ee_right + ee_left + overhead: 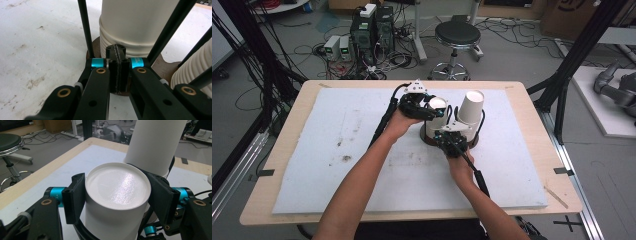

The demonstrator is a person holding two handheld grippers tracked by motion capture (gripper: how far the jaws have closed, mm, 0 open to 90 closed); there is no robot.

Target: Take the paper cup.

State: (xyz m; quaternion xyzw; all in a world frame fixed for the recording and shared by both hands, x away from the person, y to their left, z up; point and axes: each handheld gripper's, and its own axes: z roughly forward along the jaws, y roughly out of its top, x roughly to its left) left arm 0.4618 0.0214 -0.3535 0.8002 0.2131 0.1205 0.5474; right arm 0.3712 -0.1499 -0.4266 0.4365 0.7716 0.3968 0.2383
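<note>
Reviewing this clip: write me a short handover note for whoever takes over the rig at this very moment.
Left gripper: jaws clamped on the sides of the top cup of the left cup stack, upside down.
Right gripper: jaws shut, low at the holder's brown base, nothing visibly between them.
Second cup stack stands to the right, inside the black wire frame.
Done: top cup gripped.
Left: probably lift it off; the right gripper looks placed to steady the holder.

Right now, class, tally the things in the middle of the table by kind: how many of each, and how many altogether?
White cup stacks: 2 (shorter stack, taller stack)
Brown stand: 1
Claws: 2 (left claw, right claw)
Total: 5
</note>
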